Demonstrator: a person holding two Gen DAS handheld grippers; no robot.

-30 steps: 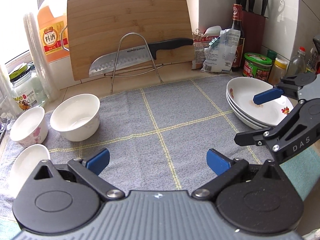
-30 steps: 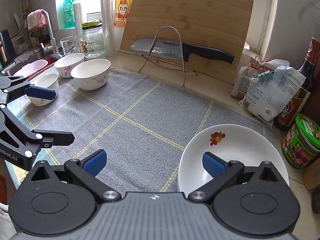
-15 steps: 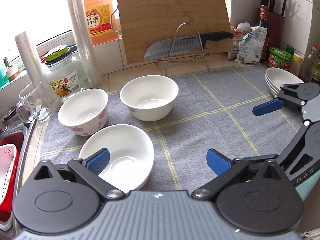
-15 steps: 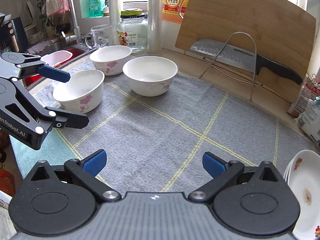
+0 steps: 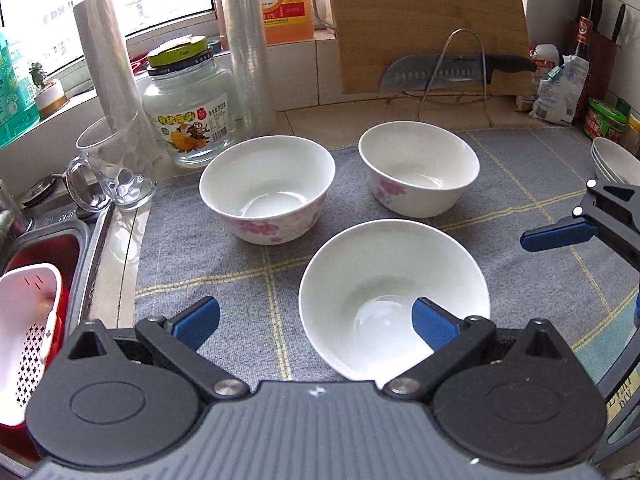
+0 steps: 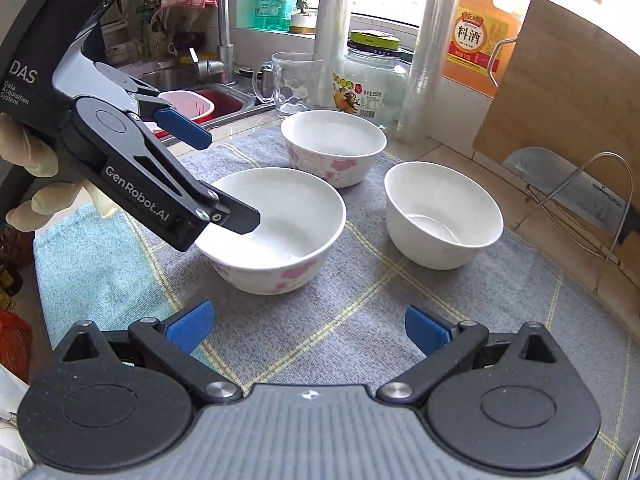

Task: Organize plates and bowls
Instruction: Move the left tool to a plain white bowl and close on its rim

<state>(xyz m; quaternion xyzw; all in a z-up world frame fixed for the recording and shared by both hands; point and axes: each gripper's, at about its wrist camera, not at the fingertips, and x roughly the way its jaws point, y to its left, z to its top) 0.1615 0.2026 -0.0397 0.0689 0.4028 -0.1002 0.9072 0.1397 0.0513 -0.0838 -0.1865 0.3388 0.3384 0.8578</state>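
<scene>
Three white bowls with pink flowers stand on the grey mat [image 5: 520, 168]. The nearest bowl [image 5: 394, 292] [image 6: 276, 232] is just ahead of my left gripper [image 5: 316, 320], which is open, with its right finger over the bowl's inside and its left finger outside the rim. Two more bowls stand behind it, one at the left [image 5: 267, 188] [image 6: 333, 146] and one at the right [image 5: 418, 166] [image 6: 443, 214]. A stack of white plates [image 5: 612, 160] sits at the far right edge. My right gripper [image 6: 307, 326] is open and empty above the mat, facing the bowls.
A glass mug [image 5: 114, 160], a jar [image 5: 188, 108] and film rolls [image 5: 246, 40] stand behind the bowls. A cutting board [image 5: 424, 20] and knife on a wire rack [image 5: 456, 72] are at the back. A sink with a red-and-white basket [image 5: 28, 320] lies left.
Both grippers have swung left, away from the plate stack and toward the three bowls. My left gripper has closed in on the nearest bowl, its right finger now over the inside.
</scene>
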